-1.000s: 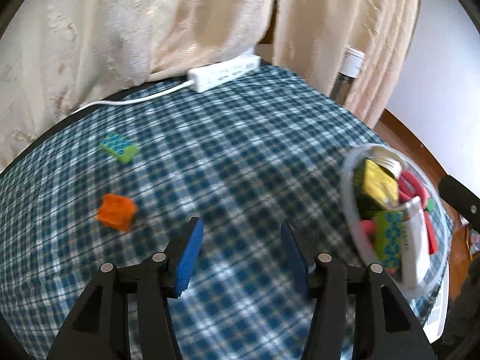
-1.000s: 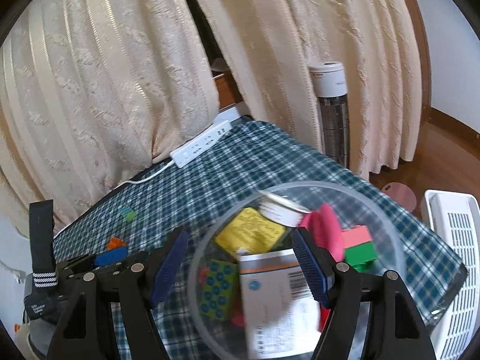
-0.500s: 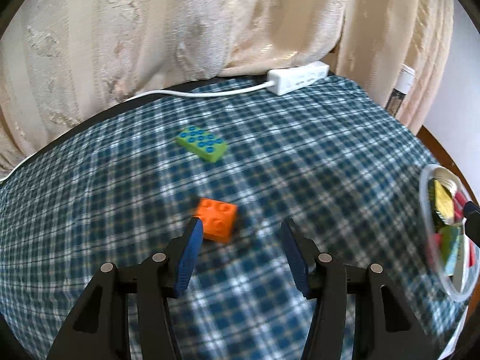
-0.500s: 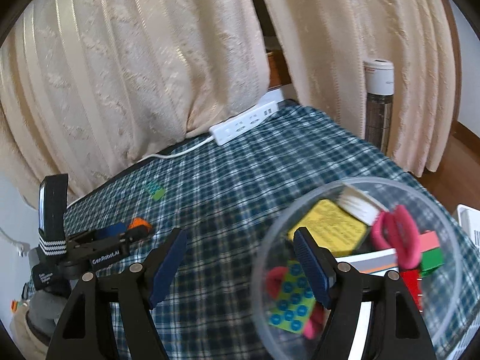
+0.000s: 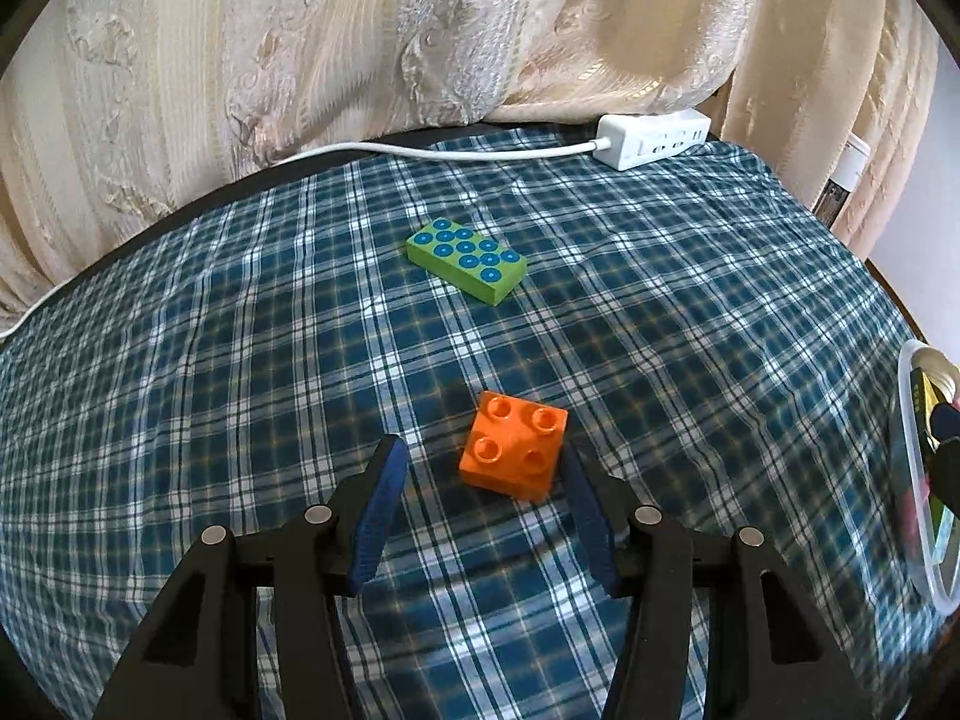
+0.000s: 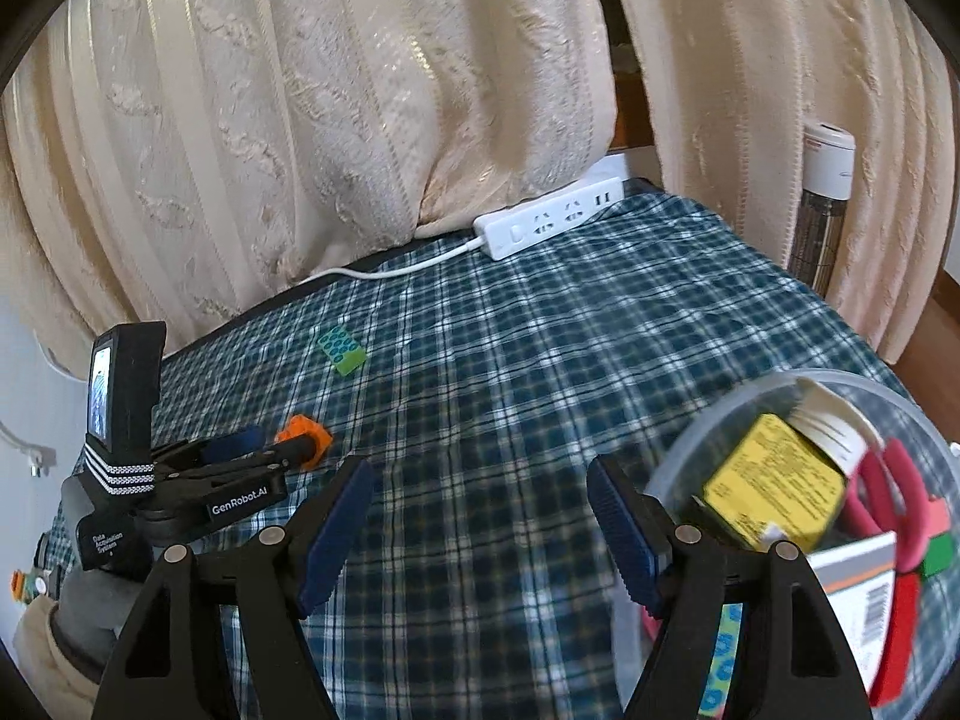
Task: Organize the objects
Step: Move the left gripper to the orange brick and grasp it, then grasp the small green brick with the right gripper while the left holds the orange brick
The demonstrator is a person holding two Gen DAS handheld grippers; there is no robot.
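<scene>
An orange brick (image 5: 515,453) lies on the checked cloth between the tips of my left gripper (image 5: 480,459), close to the right pad; the pads do not press on it, so the gripper is open. Farther back lies a green block with blue dots (image 5: 466,258). My right gripper (image 6: 480,480) hangs open over bare cloth, nothing between its fingers. Just right of it stands a clear plastic bowl (image 6: 708,450) with a yellow box, red scissors and other items. In the right wrist view the left gripper (image 6: 282,441) is at the orange brick (image 6: 303,427), and the green block (image 6: 342,350) lies beyond.
A white power strip (image 5: 654,139) with its cord lies at the table's far edge against cream curtains. The bowl's rim (image 5: 903,420) shows at the right edge of the left wrist view. A tall heater (image 6: 825,204) stands off the table at the right.
My left gripper swung left and down until the orange brick came between its tips. My right gripper moved left, off the bowl, which now sits at its right.
</scene>
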